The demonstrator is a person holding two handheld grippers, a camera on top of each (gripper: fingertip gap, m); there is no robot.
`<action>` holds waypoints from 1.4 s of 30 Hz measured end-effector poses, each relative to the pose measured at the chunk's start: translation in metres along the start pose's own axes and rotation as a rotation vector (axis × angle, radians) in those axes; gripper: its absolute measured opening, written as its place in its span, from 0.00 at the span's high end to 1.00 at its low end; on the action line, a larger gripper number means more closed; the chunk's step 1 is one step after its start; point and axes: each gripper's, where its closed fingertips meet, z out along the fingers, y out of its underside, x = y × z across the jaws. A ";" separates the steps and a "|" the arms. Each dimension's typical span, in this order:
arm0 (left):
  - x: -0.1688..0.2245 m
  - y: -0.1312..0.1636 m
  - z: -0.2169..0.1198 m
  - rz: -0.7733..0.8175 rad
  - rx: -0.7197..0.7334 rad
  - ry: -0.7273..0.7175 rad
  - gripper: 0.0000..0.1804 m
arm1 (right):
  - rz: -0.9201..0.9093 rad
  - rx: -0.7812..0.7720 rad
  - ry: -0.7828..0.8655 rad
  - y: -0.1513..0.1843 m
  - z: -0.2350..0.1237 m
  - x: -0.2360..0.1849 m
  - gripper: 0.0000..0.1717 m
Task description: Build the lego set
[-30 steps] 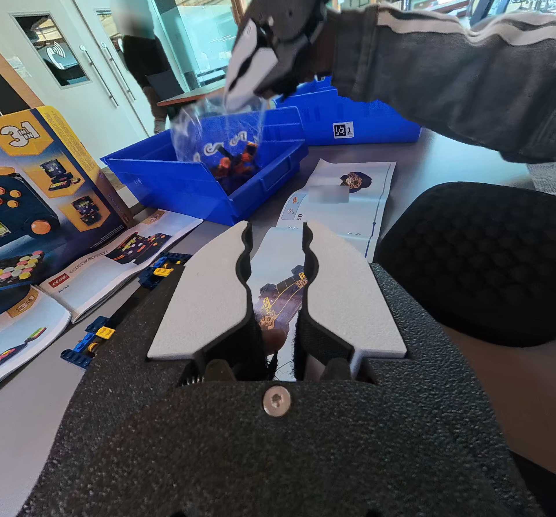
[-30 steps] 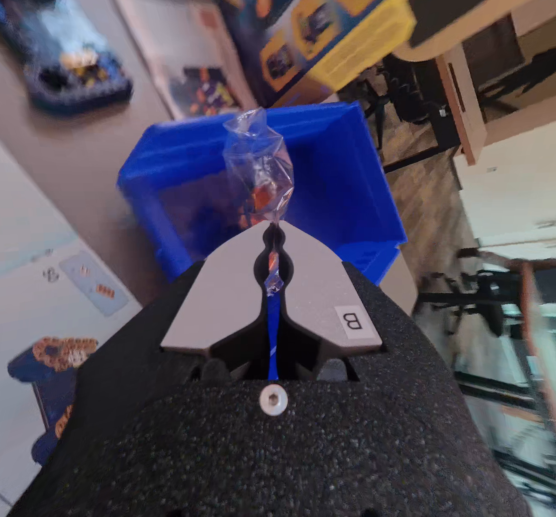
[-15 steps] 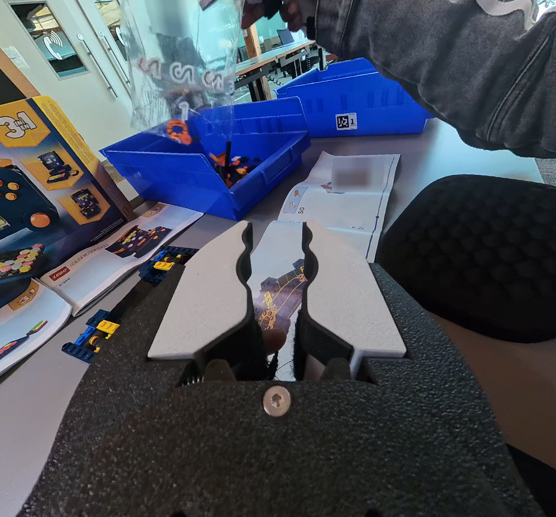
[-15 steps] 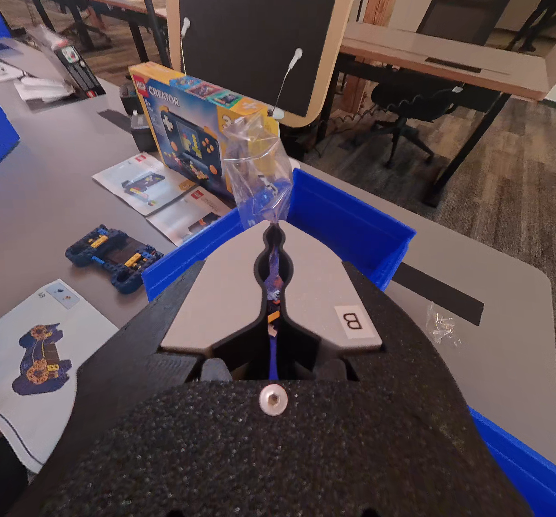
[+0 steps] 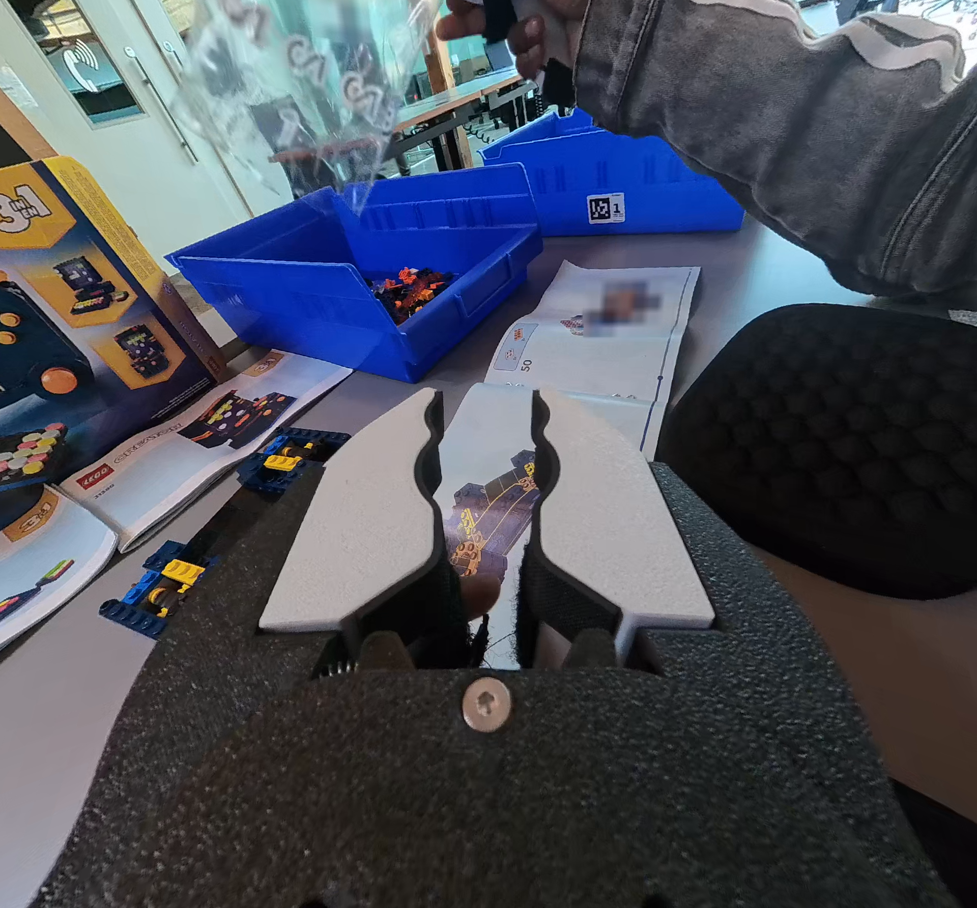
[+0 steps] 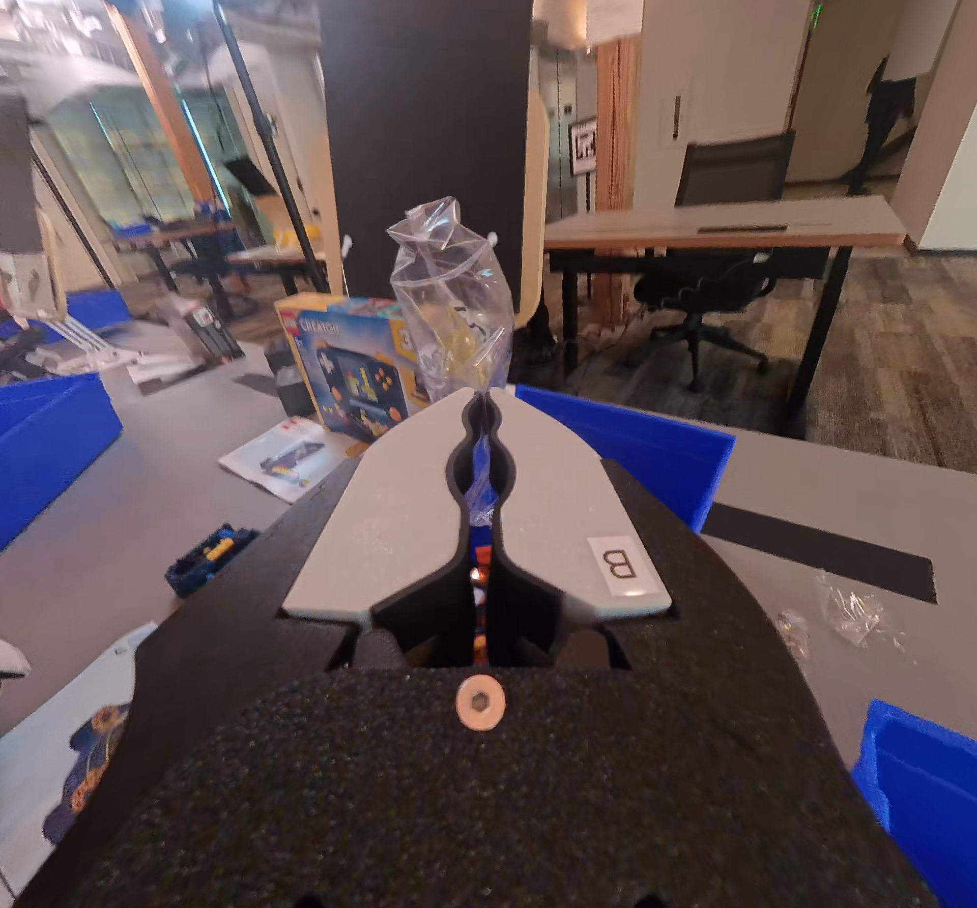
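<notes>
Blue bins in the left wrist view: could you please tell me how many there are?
2: one blue bin holding small bricks, mid-table; another blue bin behind it, partly hidden by the sleeve. More may lie outside the view.

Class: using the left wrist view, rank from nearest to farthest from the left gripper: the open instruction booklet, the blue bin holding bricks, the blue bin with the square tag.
From the left gripper:
1. Open instruction booklet, directly beneath and ahead.
2. Blue bin holding bricks, ahead-left.
3. Tagged blue bin, farther back, right.
</notes>
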 end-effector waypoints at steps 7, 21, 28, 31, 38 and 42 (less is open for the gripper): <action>0.002 -0.010 -0.001 0.005 0.059 0.008 0.78 | -0.069 0.015 0.034 -0.002 -0.018 -0.006 1.00; -0.011 -0.052 0.079 0.352 -0.233 0.320 0.72 | 0.176 0.419 -0.120 -0.032 -0.120 -0.030 1.00; -0.021 -0.015 0.149 0.418 -0.425 0.349 0.75 | -0.173 0.469 -0.126 -0.032 -0.186 -0.062 1.00; -0.024 0.000 0.164 0.553 -0.533 0.294 0.70 | -0.382 0.387 -0.096 -0.019 -0.209 -0.073 1.00; -0.049 0.041 0.181 0.795 -0.851 0.193 0.78 | -0.652 0.310 -0.078 -0.004 -0.238 -0.098 1.00; -0.047 0.046 0.178 0.837 -1.012 0.214 0.85 | -0.731 0.209 -0.112 0.012 -0.233 -0.107 1.00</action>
